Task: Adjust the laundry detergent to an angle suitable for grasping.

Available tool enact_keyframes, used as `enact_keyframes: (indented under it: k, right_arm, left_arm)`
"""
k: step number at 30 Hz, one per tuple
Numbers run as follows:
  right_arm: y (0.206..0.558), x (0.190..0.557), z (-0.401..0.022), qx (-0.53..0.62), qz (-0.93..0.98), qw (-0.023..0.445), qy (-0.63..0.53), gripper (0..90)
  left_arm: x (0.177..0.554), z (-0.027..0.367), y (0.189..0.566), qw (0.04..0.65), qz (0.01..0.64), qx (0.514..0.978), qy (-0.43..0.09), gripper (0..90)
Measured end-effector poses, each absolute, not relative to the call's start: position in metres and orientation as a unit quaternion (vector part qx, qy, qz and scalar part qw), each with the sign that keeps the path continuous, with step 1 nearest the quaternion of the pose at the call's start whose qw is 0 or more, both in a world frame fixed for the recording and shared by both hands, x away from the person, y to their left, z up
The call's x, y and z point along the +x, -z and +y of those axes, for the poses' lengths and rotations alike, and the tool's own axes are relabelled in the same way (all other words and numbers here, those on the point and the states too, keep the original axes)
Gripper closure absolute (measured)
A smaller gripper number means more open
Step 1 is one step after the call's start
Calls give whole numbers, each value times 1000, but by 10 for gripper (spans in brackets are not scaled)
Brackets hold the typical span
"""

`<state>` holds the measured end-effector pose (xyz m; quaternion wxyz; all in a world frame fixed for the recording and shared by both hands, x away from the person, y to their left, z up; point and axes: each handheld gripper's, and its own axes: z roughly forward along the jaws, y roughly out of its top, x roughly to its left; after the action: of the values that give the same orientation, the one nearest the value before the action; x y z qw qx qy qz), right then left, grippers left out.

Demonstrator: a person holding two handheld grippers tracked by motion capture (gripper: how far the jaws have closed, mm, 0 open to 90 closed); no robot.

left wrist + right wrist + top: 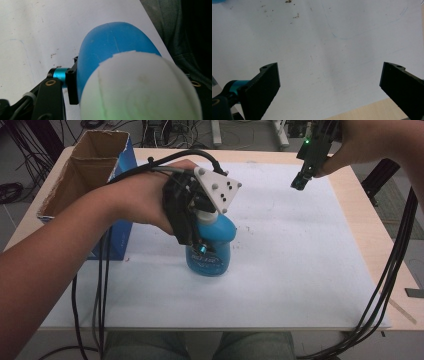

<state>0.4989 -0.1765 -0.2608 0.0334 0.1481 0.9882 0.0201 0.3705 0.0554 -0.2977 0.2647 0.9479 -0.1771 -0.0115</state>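
Jaws of the left gripper [200, 237] are clamped on a blue bottle [212, 245] with a white cap [140, 87], gripping it near the top while it stands upright on the white sheet [280, 270] that covers the table [370, 220]. Jaws of the right gripper [300, 181] stand wide apart with nothing between them, held in the air above the far right part of the sheet, well apart from the bottle. An open cardboard box [90, 170] stands at the table's far left corner.
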Motion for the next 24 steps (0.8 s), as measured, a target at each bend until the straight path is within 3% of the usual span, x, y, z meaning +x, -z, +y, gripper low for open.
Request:
enact_keyframes:
  k: [24]
  right_arm:
    - [267, 503, -176, 150, 988, 28, -20, 20]
  left_arm:
    - [376, 54, 313, 261, -177, 949, 17, 375]
